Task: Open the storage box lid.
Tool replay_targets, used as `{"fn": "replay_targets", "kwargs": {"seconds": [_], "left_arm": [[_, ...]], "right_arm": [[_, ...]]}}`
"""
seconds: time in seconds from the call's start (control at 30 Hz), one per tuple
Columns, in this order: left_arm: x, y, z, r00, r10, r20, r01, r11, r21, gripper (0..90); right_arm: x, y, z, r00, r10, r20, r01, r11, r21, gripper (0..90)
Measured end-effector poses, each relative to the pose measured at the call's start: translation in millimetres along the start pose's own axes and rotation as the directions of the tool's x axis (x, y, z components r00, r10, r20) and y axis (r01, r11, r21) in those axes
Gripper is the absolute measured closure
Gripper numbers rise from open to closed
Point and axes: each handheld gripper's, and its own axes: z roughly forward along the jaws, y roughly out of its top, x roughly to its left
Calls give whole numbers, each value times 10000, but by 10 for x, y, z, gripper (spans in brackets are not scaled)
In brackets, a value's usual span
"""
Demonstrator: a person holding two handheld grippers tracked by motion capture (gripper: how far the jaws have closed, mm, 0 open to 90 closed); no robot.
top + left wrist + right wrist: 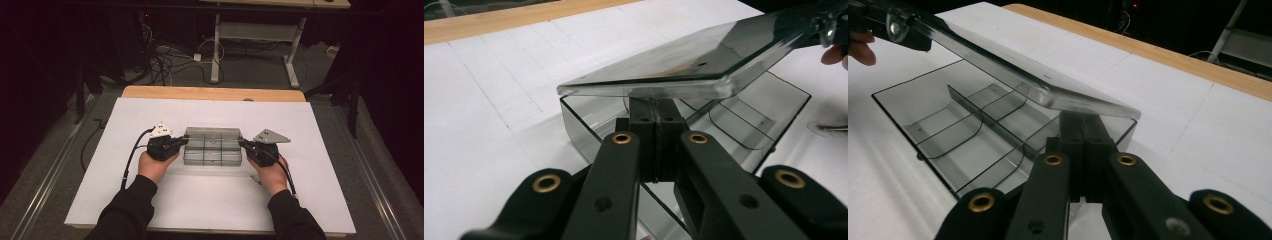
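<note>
Both grippers, left gripper [655, 107] and right gripper [1083, 120], are pinching the lid [684, 67]; uneven lifting risks dropping it onto the box [973, 135] below.

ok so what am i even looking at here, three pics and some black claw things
A person sits at a table covered in white paper, with a hand-held gripper in each hand. The high view looks down on both: left hand-held gripper, right hand-held gripper. The other two pictures come from cameras riding on each gripper, looking along its black jaws. Between them is a clear plastic box with dividers. Both grippers are shut, their tips under the ends of its clear lid, which sits raised and tilted above the box.
</note>
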Motion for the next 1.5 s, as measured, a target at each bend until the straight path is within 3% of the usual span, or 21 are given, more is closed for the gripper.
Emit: {"fn": "replay_targets", "kwargs": {"seconds": [0.9,1.5], "left_arm": [[137,117,200,9987,79,-501,-72,9999,132,881],[266,76,326,9964,-348,-769,359,9993,124,881]], "right_arm": [[-150,92,184,9996,247,169,-249,9997,89,900],[-246,130,305,9985,449,327,-458,9986,268,900]]}}
